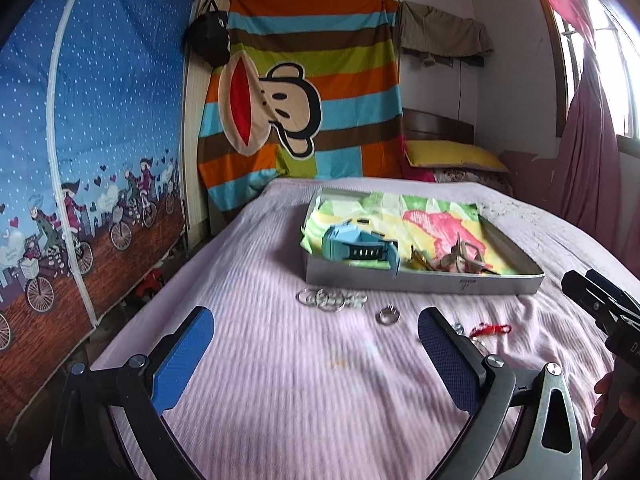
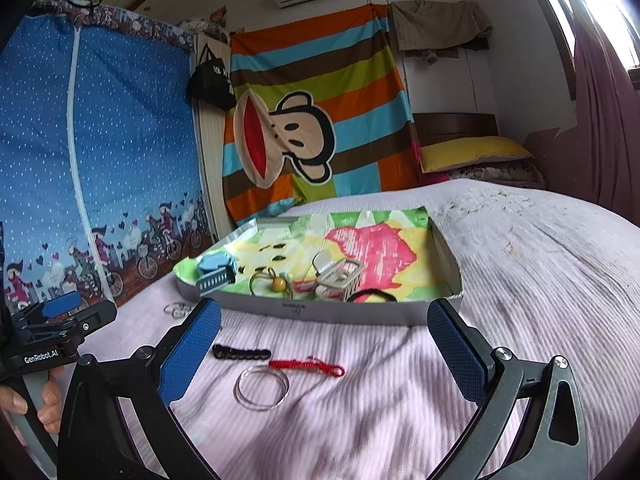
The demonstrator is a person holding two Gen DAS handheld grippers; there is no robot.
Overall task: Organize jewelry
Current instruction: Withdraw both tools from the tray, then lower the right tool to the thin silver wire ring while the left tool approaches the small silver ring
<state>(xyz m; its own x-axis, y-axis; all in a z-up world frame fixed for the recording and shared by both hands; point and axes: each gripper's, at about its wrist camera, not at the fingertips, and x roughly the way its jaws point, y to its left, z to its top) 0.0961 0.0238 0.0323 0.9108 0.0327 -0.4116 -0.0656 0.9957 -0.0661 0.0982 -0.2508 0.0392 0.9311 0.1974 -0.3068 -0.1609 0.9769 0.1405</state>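
We hold both grippers' fingers (image 2: pixel 192 354) spread, empty; the tray (image 2: pixel 348 314) has several pieces, bracelets (image 2: pixel 306 366) remain on bed (image 2: pixel 520 280).

Your left wrist view sits low over the bed (image 1: pixel 280 380), facing the headboard wall, tray (image 1: pixel 420 280) ahead-right. Your right wrist view looks likewise, nearer the tray (image 2: pixel 320 312). Both share tray, bed, striped hanging (image 1: pixel 312 80).
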